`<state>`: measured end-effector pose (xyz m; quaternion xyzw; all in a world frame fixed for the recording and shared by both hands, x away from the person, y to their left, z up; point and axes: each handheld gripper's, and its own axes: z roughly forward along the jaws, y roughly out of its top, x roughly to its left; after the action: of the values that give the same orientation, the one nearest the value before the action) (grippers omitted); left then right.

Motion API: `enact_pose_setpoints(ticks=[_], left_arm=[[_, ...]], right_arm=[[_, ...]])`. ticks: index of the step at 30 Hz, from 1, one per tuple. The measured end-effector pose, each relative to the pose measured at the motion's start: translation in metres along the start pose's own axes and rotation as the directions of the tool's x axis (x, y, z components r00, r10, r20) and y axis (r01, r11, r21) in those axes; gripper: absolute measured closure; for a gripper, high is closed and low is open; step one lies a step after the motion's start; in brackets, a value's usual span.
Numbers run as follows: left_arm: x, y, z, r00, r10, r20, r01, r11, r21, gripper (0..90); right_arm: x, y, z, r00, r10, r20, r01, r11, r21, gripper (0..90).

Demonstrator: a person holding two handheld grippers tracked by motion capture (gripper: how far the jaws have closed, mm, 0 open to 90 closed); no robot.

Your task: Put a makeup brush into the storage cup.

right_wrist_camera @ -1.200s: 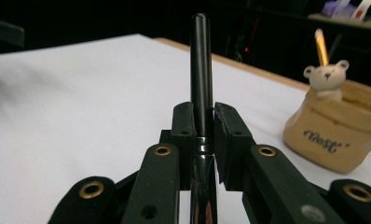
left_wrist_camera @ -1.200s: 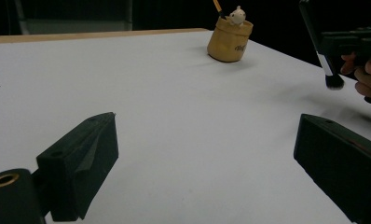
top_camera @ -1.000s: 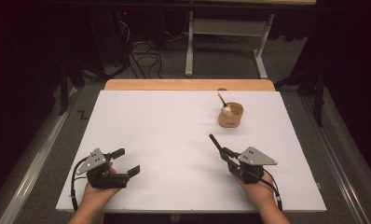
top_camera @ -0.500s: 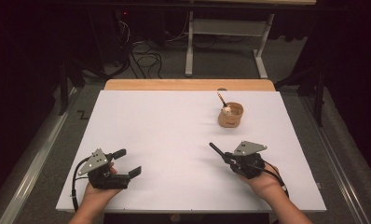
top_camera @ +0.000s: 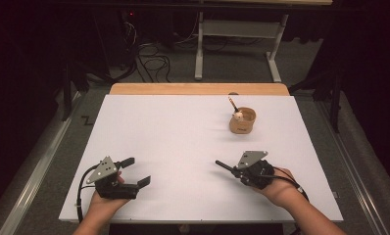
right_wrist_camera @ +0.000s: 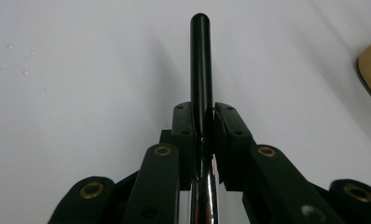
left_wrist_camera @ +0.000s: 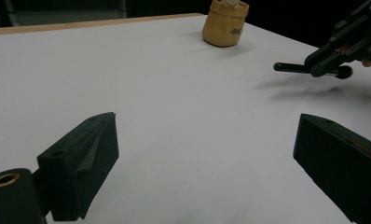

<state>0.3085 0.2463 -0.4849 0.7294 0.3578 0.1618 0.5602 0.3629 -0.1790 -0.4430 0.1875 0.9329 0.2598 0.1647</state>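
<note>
A small dark printed mark sits on the side of the tan cup [left_wrist_camera: 223, 27] in the left gripper view, slanted and too blurred to read a single letter. In the high view the same cup [top_camera: 242, 123] shows only a dark smudge there. Nothing else carries writing.

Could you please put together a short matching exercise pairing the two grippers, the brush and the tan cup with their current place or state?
Things:
1. left gripper
2. right gripper
3. black-handled brush
4. tan cup

States:
A. stands on the far right part of the white table, holding another brush
B. jaws wide apart, nothing between them
C. clamped between two jaws, handle pointing out ahead
D. jaws closed on a thin handle

Pairs: 1-B, 2-D, 3-C, 4-A
</note>
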Motion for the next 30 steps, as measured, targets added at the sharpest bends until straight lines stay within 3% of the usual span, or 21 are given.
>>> enact_pose_setpoints(ticks=[7,10,15,16,18,21,23,26,27,30], left_arm=[[-0.003,0.0,0.005,0.9996,0.028,0.005,-0.028,0.9986,0.046,7.4],[-0.006,0.004,0.009,0.9976,0.069,-0.002,-0.068,0.9943,0.082,8.1],[-0.012,0.014,0.016,0.9851,0.171,0.011,-0.171,0.972,0.161,9.9],[-0.015,0.017,0.017,0.9786,0.205,0.013,-0.204,0.9619,0.182,10.0],[-0.023,0.024,0.021,0.9535,0.301,0.02,-0.297,0.9253,0.236,10.0],[-0.032,0.034,0.026,0.9274,0.372,0.042,-0.368,0.8875,0.277,9.9],[-0.036,0.04,0.028,0.912,0.407,0.052,-0.403,0.8656,0.297,10.0],[-0.04,0.047,0.032,0.8933,0.445,0.066,-0.442,0.8408,0.313,10.5],[-0.042,0.05,0.033,0.8839,0.462,0.07,-0.459,0.8281,0.322,10.5],[-0.045,0.055,0.036,0.8672,0.492,0.08,-0.488,0.8057,0.336,10.5]], right_arm=[[0.005,0.008,0.0,0.9981,-0.059,-0.018,0.06,0.998,0.015,80.4],[0.008,0.012,0.002,0.9963,-0.081,-0.028,0.082,0.996,0.018,80.4],[0.011,0.017,0.002,0.9944,-0.099,-0.038,0.099,0.995,0.019,80.4],[0.012,0.019,0.002,0.994,-0.102,-0.041,0.103,0.995,0.017,80.4],[0.013,0.022,0.002,0.9926,-0.112,-0.045,0.113,0.994,0.013,80.4],[0.014,0.027,0.003,0.9918,-0.117,-0.052,0.117,0.993,0.009,80.4],[0.015,0.031,0.004,0.9908,-0.123,-0.056,0.124,0.992,0.007,80.4],[0.018,0.035,0.005,0.9881,-0.141,-0.063,0.141,0.99,0.001,80.4],[0.02,0.037,0.005,0.9878,-0.141,-0.065,0.142,0.99,0.004,80.4],[0.023,0.041,0.005,0.9864,-0.147,-0.074,0.146,0.989,-0.011,80.4]])
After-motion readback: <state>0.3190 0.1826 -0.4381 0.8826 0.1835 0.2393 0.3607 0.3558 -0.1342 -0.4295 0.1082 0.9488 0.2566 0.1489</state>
